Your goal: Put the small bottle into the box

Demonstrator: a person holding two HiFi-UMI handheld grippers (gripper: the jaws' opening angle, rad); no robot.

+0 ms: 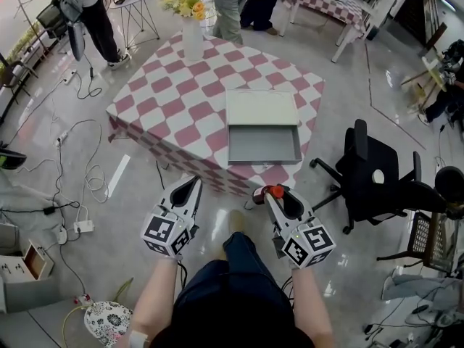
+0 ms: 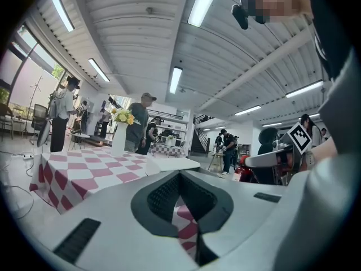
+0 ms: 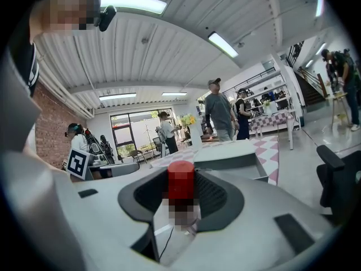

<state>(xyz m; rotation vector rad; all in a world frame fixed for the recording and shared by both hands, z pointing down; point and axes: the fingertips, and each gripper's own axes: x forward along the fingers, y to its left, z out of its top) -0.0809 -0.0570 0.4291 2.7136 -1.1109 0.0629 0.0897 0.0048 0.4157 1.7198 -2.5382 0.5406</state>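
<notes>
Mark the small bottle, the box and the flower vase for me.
small bottle [image 3: 181,179]: right gripper view, on its red cap between the jaws.
box [image 1: 264,145]: head view, on the bare floor of the open tray.
flower vase [image 1: 192,40]: head view, on its white body.

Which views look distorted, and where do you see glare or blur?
Both gripper views bulge like fisheye, corners black, ceiling lights blown white. Head view: sharp, with glare on the glossy floor. Right gripper view: a mosaic patch hides the small bottle below its red cap.
</notes>
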